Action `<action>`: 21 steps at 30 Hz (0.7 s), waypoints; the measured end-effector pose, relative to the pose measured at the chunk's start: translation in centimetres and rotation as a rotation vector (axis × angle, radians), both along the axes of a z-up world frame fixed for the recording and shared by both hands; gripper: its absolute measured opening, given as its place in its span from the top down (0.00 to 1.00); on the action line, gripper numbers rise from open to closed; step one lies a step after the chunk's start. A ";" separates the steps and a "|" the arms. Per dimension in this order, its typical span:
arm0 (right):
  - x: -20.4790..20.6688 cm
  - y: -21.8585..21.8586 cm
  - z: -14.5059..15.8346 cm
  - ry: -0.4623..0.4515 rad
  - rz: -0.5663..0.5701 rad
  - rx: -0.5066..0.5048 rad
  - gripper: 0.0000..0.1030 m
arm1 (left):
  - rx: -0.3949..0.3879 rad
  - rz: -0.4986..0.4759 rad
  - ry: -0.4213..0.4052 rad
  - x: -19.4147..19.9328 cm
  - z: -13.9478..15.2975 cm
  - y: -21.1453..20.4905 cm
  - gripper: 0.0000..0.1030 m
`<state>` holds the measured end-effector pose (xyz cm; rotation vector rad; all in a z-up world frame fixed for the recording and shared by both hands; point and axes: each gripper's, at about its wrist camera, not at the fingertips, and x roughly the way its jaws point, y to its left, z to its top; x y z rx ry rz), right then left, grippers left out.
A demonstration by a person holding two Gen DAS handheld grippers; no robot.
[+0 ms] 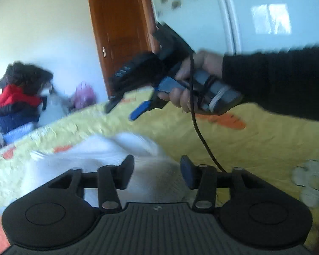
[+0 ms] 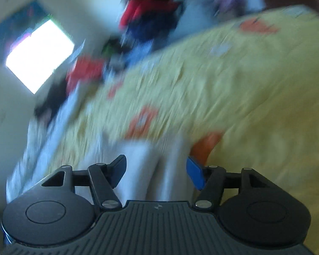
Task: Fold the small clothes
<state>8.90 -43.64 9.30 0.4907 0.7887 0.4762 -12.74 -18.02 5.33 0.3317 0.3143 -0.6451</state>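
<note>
A small white garment [image 1: 108, 155] lies crumpled on the yellow bedspread [image 1: 255, 144], just in front of my left gripper [image 1: 157, 172]. That gripper stands open over the cloth, and nothing is pinched between its fingers. In the left wrist view a hand in a dark sleeve holds my right gripper [image 1: 125, 108] above the bed, jaws apart. The right wrist view is blurred; the white garment [image 2: 155, 165] lies below and between the open fingers of my right gripper [image 2: 157, 172], and the pads do not press on it.
A pile of clothes [image 1: 17, 104], red, dark blue and light blue, is heaped at the far side of the bed [image 2: 255, 85]. A pink item [image 1: 84, 95] sits beyond it. A wooden door [image 1: 121, 34] and a white wardrobe [image 1: 234, 10] stand behind.
</note>
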 end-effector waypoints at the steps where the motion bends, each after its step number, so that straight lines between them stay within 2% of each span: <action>1: -0.3 -0.4 0.6 -0.024 -0.018 0.004 0.35 | -0.019 0.010 -0.040 -1.0 0.3 1.6 0.36; 2: -0.6 -0.5 1.2 -0.047 -0.015 0.012 0.35 | -0.027 0.036 -0.081 -1.9 0.3 3.2 0.25; 3: -0.9 -0.1 1.7 -0.065 0.009 0.018 0.35 | -0.017 0.069 -0.106 -2.3 0.1 4.3 0.23; 5: -1.0 1.4 2.0 -0.068 0.089 0.006 0.34 | 0.056 0.156 -0.122 -2.7 -0.9 6.5 0.23; 9: 0.3 5.9 0.9 -0.026 0.212 -0.087 0.34 | 0.147 0.297 -0.026 -2.5 -3.6 9.2 0.23; 13: 2.4 9.0 -1.6 0.065 0.215 -0.190 0.34 | 0.151 0.357 0.018 -0.9 -5.1 9.6 0.24; 14: 2.5 9.5 -2.2 0.081 0.208 -0.214 0.36 | 0.153 0.358 0.009 -0.4 -5.2 9.0 0.26; 15: 2.3 9.9 -2.5 0.079 0.219 -0.221 0.48 | 0.163 0.351 -0.009 -0.2 -5.2 8.2 0.41; 16: 2.2 10.4 -2.7 0.070 0.231 -0.230 0.57 | 0.172 0.331 -0.028 0.0 -5.1 7.7 0.47; 17: 1.7 10.1 -2.5 0.060 0.233 -0.238 0.73 | 0.176 0.338 -0.048 -0.3 -4.8 7.3 0.56; 18: 1.2 10.0 -1.8 0.028 0.238 -0.245 0.80 | 0.170 0.346 -0.066 -0.6 -4.4 7.1 0.73; 19: 0.6 9.4 -0.9 -0.008 0.237 -0.247 0.84 | 0.164 0.350 -0.071 -0.4 -4.3 7.2 0.74; 21: -0.2 7.4 1.1 -0.071 0.210 -0.216 0.85 | 0.170 0.334 -0.065 -0.1 -4.4 7.2 0.75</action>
